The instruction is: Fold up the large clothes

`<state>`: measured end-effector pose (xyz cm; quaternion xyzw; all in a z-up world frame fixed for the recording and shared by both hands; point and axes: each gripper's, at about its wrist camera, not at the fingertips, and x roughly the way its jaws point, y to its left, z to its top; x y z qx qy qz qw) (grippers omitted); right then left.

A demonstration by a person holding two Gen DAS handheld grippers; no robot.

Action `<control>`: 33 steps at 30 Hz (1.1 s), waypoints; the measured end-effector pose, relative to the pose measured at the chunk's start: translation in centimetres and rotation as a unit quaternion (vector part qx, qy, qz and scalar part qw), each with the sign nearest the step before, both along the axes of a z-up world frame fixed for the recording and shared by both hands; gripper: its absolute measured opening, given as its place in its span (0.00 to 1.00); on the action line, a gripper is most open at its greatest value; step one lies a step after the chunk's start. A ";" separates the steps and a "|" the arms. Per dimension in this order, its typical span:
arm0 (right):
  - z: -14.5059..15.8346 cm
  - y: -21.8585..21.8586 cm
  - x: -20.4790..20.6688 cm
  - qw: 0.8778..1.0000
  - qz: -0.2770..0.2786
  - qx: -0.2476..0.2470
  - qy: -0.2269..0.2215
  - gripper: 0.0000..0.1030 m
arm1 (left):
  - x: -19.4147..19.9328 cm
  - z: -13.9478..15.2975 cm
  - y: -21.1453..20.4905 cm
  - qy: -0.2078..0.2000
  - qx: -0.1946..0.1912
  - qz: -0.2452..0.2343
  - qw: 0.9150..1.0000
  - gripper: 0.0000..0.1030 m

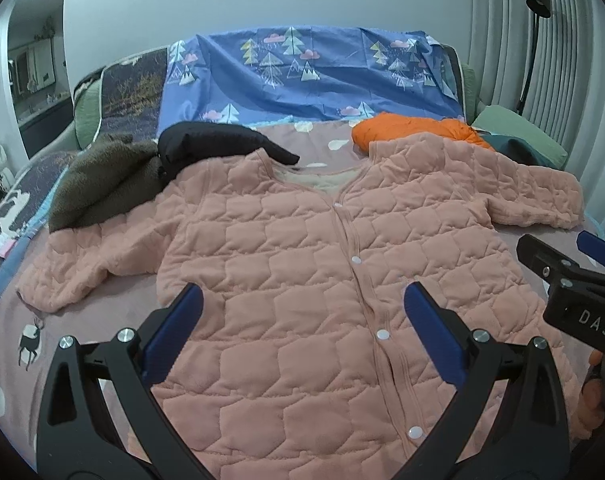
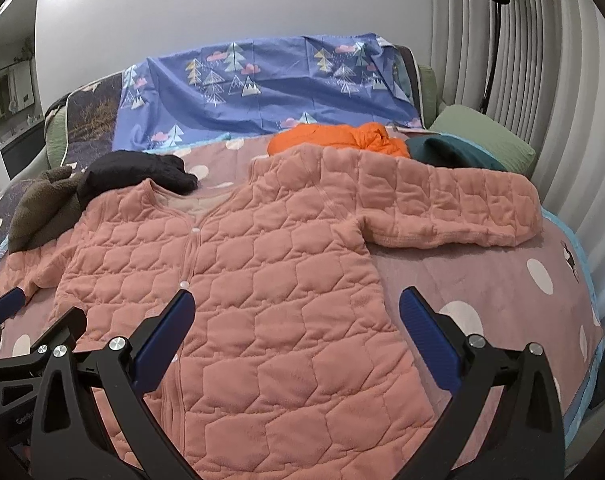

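Note:
A pink quilted jacket (image 1: 302, 248) (image 2: 238, 272) lies flat on the bed, front up, snaps closed down the middle, both sleeves spread out sideways. My left gripper (image 1: 302, 304) hovers open above the jacket's lower front, holding nothing. My right gripper (image 2: 296, 312) hovers open over the jacket's lower right side, also holding nothing. In the left wrist view the right gripper's black body (image 1: 574, 280) shows at the right edge. One blue fingertip (image 2: 4, 302) of the left gripper shows at the left edge of the right wrist view.
A brown fleece (image 1: 102, 184), a black garment (image 1: 218, 144), an orange garment (image 1: 410, 128) and a dark teal one (image 2: 450, 152) lie behind the jacket. A green pillow (image 2: 486, 136) sits back right. The mauve dotted bedspread (image 2: 482, 280) ends at the right bed edge. A floor lamp (image 2: 494, 32) stands by the curtain.

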<state>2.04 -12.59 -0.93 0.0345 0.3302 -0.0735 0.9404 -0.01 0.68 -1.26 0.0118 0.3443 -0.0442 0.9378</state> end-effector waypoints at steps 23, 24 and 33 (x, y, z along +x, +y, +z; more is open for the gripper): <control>-1.8 -1.6 0.5 0.999 -0.033 -0.012 0.040 0.99 | 0.0 -1.7 -1.2 0.026 0.009 -0.036 0.999 0.98; -1.8 -1.4 0.5 0.999 -0.032 -0.012 0.040 0.99 | 0.0 -1.7 -1.2 0.026 0.008 -0.036 0.999 0.98; -1.9 -1.1 0.5 0.999 -0.029 -0.013 0.040 0.99 | 0.0 -1.8 -1.0 0.030 0.003 -0.036 0.999 0.98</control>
